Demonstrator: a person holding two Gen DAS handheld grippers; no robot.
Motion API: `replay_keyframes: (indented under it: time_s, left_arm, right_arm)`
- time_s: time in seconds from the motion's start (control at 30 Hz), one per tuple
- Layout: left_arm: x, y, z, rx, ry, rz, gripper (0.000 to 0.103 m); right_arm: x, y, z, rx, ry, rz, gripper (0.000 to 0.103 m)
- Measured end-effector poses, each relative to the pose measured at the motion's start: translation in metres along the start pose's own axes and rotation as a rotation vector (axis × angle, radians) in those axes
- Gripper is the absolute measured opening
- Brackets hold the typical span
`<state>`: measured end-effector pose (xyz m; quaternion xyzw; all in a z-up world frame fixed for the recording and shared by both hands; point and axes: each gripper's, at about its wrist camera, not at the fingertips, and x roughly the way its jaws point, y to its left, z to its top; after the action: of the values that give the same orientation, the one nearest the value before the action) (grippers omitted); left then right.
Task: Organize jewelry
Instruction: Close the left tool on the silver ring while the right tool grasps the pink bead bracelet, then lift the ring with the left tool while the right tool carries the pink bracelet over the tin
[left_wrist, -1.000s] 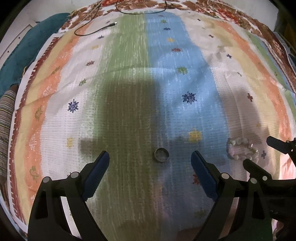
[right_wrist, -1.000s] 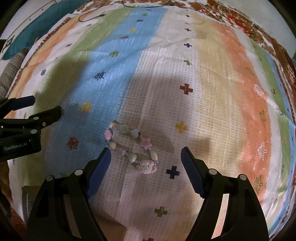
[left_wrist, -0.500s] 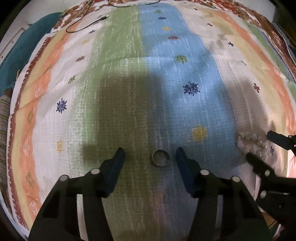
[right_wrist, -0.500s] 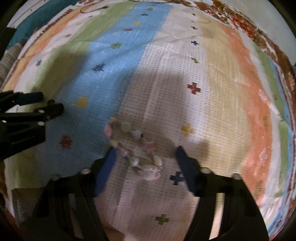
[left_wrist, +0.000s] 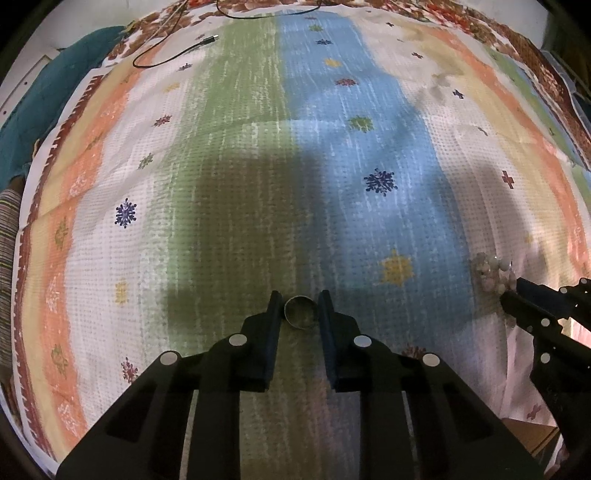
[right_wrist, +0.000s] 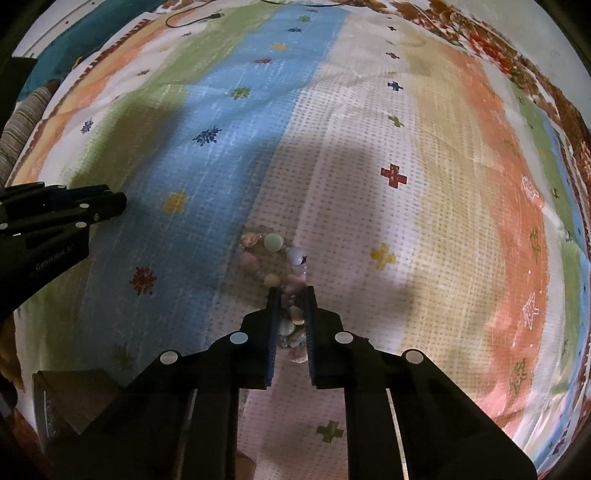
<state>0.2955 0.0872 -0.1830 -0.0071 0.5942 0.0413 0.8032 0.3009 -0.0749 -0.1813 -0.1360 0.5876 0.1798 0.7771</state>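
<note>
Left tool (left_wrist: 300, 300) closing on the small, stiff, light metal ring (left_wrist: 301, 313) lying on the bedspread (left_wrist: 236, 155); right tool (right_wrist: 291, 297) clenched across the limp, slippery bead bracelet (right_wrist: 275, 258), best pinched mid-strand.

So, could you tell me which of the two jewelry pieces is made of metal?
The plain ring on the green stripe; the bracelet is pastel beads.

Metal ring (left_wrist: 301, 313): short open band, lying flat on the green stripe of the striped cloth (left_wrist: 236, 155). Pastel bead bracelet (right_wrist: 275, 258): bunched on the white stripe.
</note>
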Motion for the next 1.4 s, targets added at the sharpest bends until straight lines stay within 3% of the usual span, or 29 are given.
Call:
replay_keyframes:
  time_s: [1.4]
  left_arm:
    - [-0.104, -0.005, -0.029, -0.006, -0.166, -0.065, 0.019]
  right_arm:
    - [-0.089, 0.003, -0.021, 0.045, -0.166, 0.069, 0.010]
